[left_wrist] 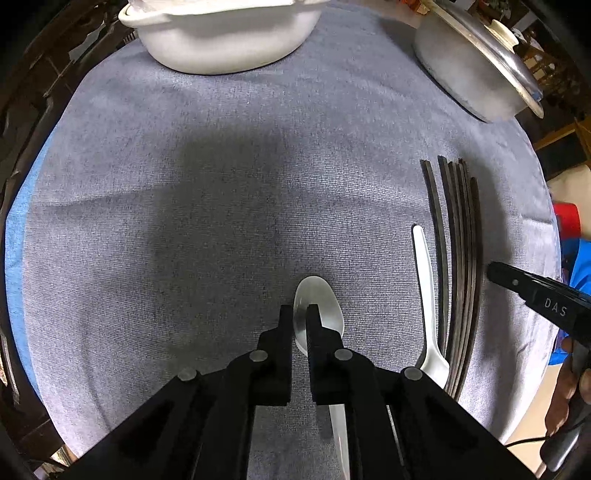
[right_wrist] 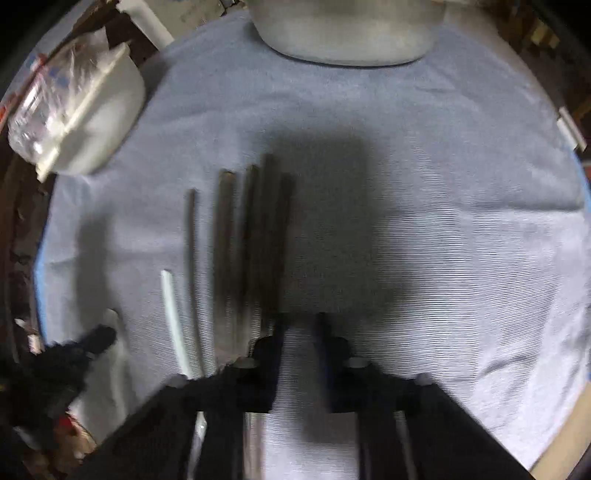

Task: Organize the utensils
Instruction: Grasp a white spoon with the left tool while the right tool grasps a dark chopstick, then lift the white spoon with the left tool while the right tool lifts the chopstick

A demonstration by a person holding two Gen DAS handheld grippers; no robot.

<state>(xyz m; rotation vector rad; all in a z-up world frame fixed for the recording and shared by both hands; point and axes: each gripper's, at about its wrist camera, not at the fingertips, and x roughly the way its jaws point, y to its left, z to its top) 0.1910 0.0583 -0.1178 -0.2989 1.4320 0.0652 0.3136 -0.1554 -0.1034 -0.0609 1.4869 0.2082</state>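
Note:
My left gripper [left_wrist: 300, 313] is shut on a clear plastic spoon [left_wrist: 325, 308], its bowl pointing away from me, just above the grey cloth [left_wrist: 207, 206]. To its right lie a white plastic spoon [left_wrist: 424, 280] and several dark chopsticks [left_wrist: 458, 266] side by side. My right gripper [right_wrist: 301, 318] is open and empty, low over the cloth just right of the chopsticks [right_wrist: 255, 240]; this view is blurred. The white spoon [right_wrist: 173, 314] lies left of them. The right gripper's finger also shows at the right edge of the left wrist view [left_wrist: 535, 291].
A white lidded dish [left_wrist: 225, 37] stands at the far edge of the table, and a metal pot with a lid [left_wrist: 476, 70] at the far right. In the right wrist view the pot [right_wrist: 347, 33] is straight ahead and the white dish [right_wrist: 92, 122] at left.

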